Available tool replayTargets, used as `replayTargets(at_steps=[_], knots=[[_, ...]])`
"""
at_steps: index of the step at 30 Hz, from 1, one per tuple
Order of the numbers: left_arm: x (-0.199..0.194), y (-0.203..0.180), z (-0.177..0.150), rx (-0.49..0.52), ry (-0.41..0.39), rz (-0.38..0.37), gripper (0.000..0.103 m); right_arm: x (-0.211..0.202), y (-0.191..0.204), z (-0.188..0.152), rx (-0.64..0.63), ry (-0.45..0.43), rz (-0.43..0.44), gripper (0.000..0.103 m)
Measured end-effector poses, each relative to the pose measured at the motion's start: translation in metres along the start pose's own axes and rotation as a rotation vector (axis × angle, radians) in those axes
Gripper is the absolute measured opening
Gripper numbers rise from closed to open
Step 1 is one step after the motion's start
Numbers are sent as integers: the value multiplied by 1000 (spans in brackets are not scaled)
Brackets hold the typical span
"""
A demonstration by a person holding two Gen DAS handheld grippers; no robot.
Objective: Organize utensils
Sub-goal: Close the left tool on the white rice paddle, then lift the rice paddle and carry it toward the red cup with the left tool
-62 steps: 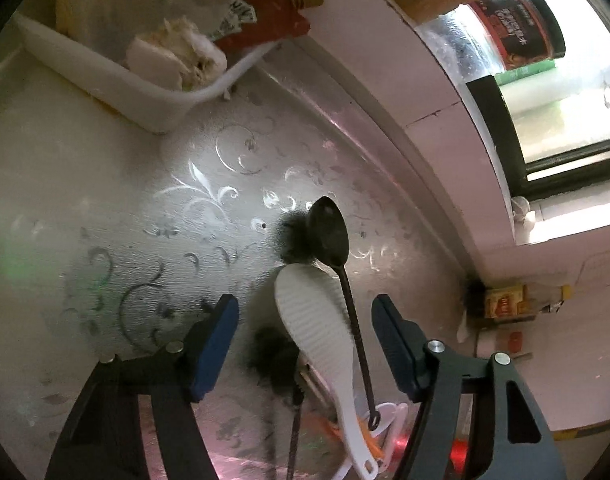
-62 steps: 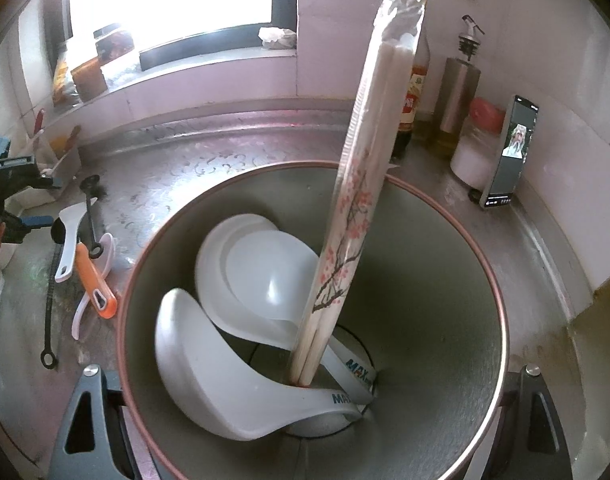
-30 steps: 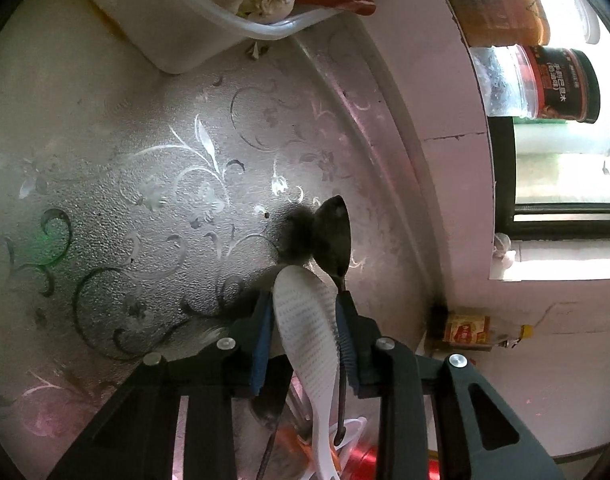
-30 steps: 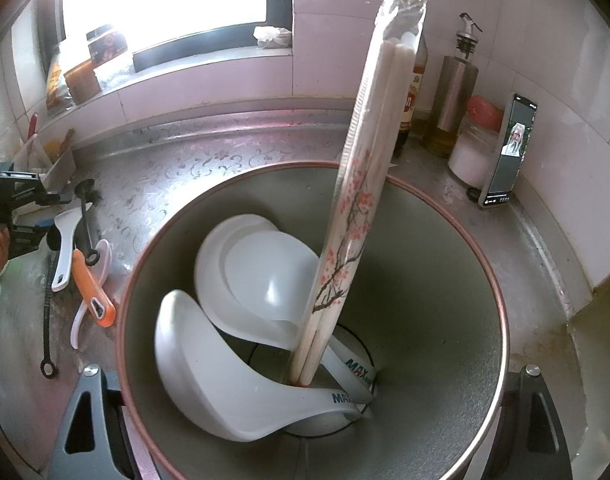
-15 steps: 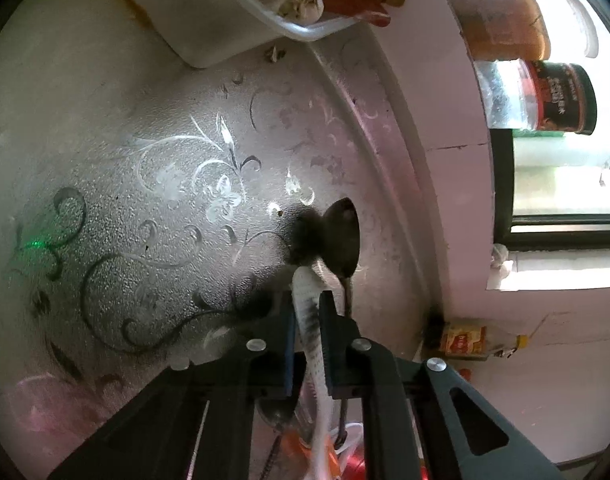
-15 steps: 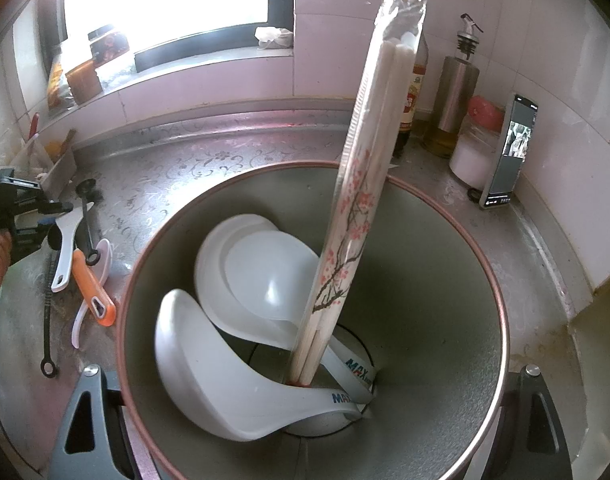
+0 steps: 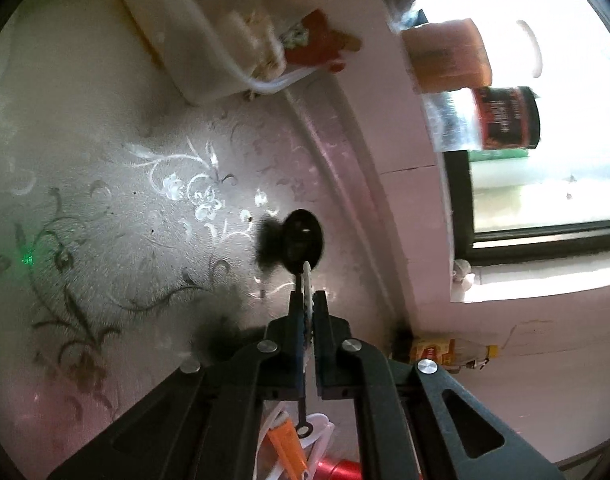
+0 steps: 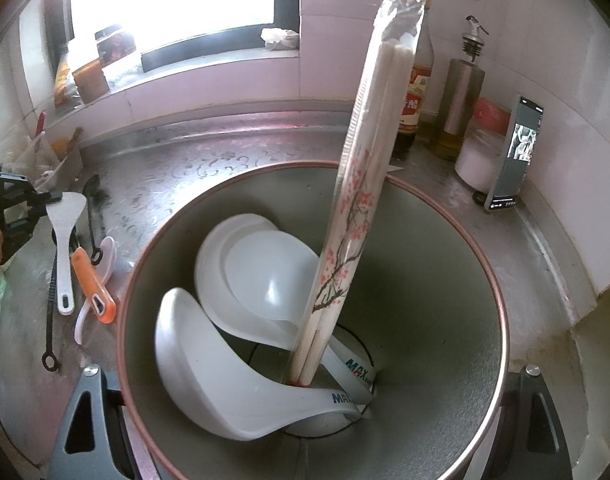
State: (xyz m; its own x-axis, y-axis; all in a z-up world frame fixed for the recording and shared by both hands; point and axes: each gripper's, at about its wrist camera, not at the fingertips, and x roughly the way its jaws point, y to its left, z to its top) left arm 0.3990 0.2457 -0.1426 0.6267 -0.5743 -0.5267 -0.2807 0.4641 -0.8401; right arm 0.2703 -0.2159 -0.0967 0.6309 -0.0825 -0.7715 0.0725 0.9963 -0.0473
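Note:
My left gripper (image 7: 308,298) is shut on the white rice paddle (image 7: 307,286), held edge-on between the jaws above the counter. In the right wrist view the paddle (image 8: 63,224) shows at far left with the left gripper (image 8: 45,199) on its head. A black spoon (image 7: 303,240) lies just beyond it. My right gripper is shut on the metal utensil pot (image 8: 445,280), which holds two white ladles (image 8: 209,364) and wrapped chopsticks (image 8: 369,184); its fingertips are hidden by the pot.
An orange-handled tool (image 8: 93,284), a white spoon (image 8: 105,260) and a black whisk-like handle (image 8: 49,320) lie on the steel counter (image 7: 105,220). A white tray (image 7: 185,40) stands at the back. Jars (image 7: 505,120) sit on the sill; bottles (image 8: 461,92) and a phone (image 8: 513,152) at right.
My left gripper closed on the white rice paddle and turned it on edge, lifting it a little. The right gripper and pot stayed still.

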Motion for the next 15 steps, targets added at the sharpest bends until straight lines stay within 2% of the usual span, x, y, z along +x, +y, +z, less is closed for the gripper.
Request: replayTargets(at_steps=[8, 15], knots=[[-27, -24, -24, 59, -95, -26, 4, -3, -2, -5, -27, -11, 20, 90], [-53, -43, -49, 121, -184, -11, 4, -6, -4, -10, -42, -22, 39, 90]])
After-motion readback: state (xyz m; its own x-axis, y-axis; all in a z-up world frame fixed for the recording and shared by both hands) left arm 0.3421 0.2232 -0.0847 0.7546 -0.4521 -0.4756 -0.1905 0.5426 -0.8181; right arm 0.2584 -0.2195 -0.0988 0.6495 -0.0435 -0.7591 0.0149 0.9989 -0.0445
